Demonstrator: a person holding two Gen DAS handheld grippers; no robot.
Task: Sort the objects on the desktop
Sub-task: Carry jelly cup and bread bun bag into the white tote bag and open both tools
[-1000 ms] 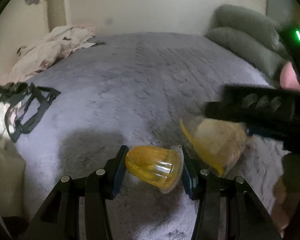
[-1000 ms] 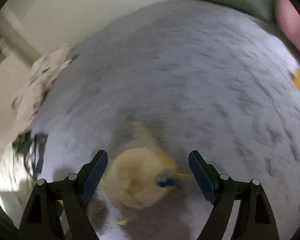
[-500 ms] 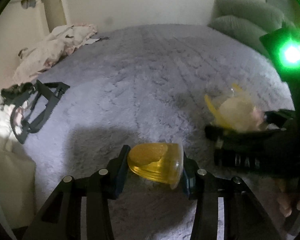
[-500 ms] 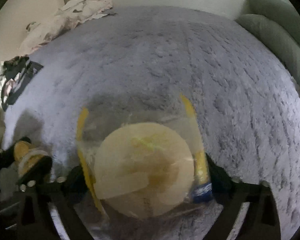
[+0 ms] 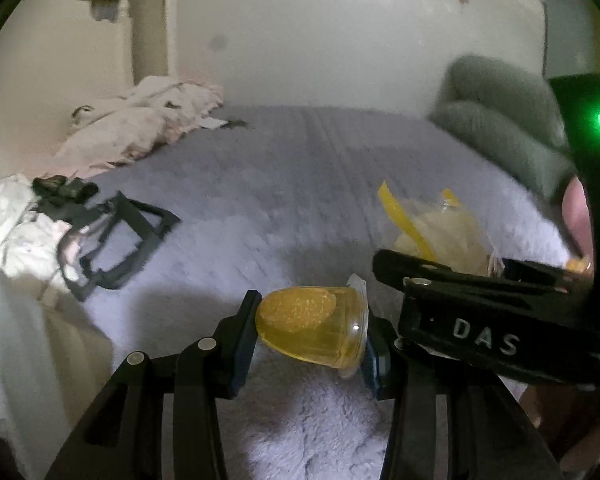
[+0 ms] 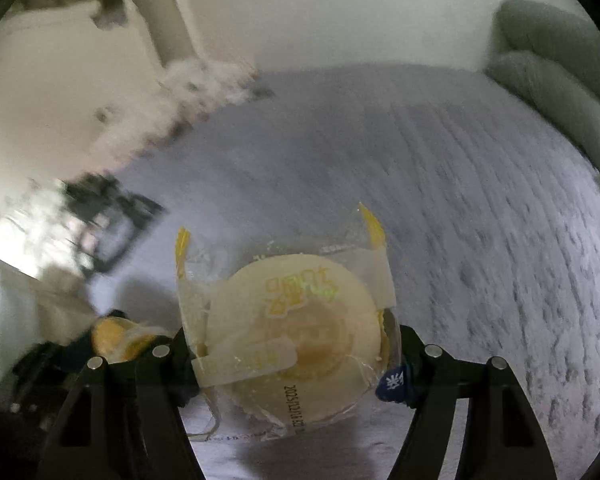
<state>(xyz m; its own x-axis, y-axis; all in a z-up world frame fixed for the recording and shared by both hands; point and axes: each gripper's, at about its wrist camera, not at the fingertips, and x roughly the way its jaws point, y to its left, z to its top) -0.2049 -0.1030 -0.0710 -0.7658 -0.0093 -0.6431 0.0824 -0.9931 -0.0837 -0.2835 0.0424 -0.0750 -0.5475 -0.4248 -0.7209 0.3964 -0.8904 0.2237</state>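
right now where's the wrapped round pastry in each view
Left wrist view: wrapped pastry sits right of centre, behind the right gripper crossing the frame.
Right wrist view: it fills the lower centre, between that gripper's closing fingers.
Shared landmark: the green cushions at upper right in both.

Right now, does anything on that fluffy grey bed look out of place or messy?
A few things. Black straps lie tangled at the grey blanket's left edge, beside rumpled pale clothing. The jelly cup in the left gripper is tipped sideways. The wrapped pastry between the closing right gripper's jaws has a crumpled wrapper.
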